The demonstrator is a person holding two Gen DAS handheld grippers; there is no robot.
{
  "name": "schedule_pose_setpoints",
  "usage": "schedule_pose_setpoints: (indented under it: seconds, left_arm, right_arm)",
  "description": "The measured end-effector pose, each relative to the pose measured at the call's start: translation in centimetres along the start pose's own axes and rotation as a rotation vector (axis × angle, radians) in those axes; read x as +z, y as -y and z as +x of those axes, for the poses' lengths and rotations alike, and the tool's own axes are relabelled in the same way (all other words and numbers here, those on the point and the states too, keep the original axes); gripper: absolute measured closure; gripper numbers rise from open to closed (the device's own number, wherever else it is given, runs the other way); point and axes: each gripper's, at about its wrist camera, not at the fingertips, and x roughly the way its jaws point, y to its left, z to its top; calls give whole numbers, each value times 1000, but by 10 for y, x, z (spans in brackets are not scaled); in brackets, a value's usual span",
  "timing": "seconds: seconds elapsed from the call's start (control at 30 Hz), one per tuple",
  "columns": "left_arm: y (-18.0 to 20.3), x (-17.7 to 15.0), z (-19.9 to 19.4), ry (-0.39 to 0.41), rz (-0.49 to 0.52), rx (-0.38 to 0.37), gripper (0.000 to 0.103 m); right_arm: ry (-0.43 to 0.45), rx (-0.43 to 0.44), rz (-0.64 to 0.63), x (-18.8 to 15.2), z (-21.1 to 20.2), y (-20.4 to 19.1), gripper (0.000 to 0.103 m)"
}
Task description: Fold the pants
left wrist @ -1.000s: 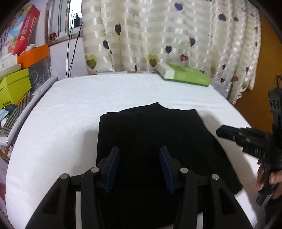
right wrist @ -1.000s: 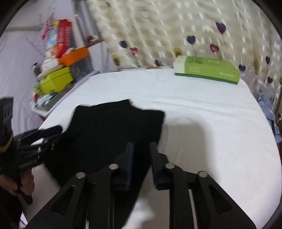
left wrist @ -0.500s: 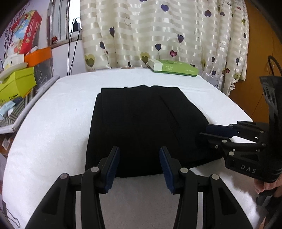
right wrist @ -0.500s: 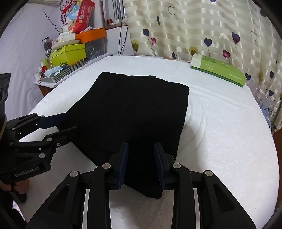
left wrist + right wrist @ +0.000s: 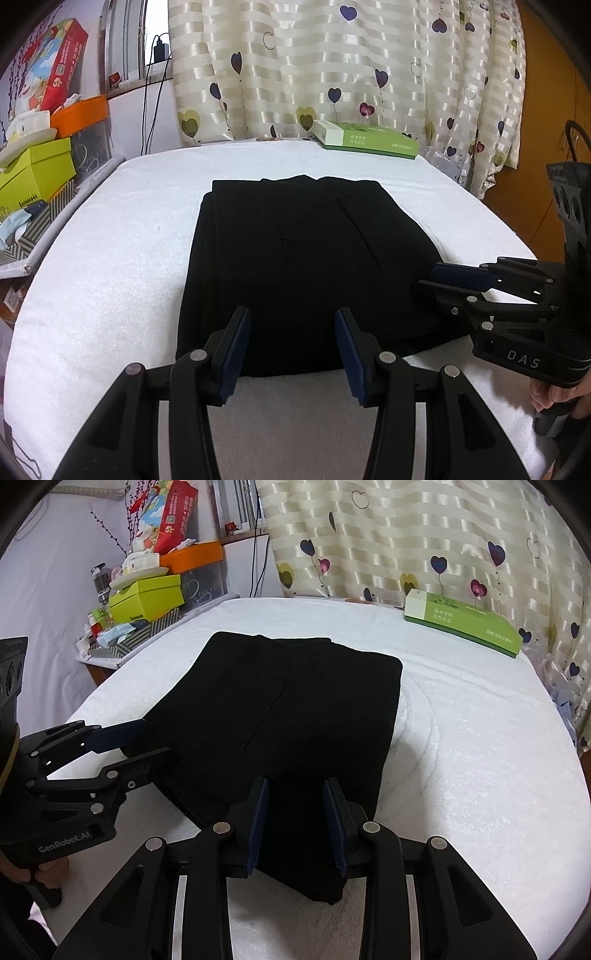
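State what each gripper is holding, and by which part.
Nothing: left gripper and right gripper both stand open by the folded black pants.

black pants (image 5: 295, 258), folded flat on white bed (image 5: 110, 258)

white towel-covered bed (image 5: 110, 266); folded black pants (image 5: 295, 258) flat at centre; green box (image 5: 365, 139) at 1 o'clock, far edge

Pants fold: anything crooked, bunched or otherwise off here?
Mostly tidy. The black pants lie flat on the white bed cover, but the near edge is uneven: in the right wrist view one corner sticks out past the fold.
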Motion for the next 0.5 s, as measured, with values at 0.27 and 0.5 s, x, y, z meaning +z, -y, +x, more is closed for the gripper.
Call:
schedule_pose_setpoints:
  seconds: [0.27,0.5]
  left_arm:
    - [7,0,-20,12,-5,30,53]
    - [5,-9,-36,18,-38,29,53]
  right_arm:
    - [35,-28,-36,-4,-29,-14,71]
    - [42,-9,-55,-14,-37,-25,71]
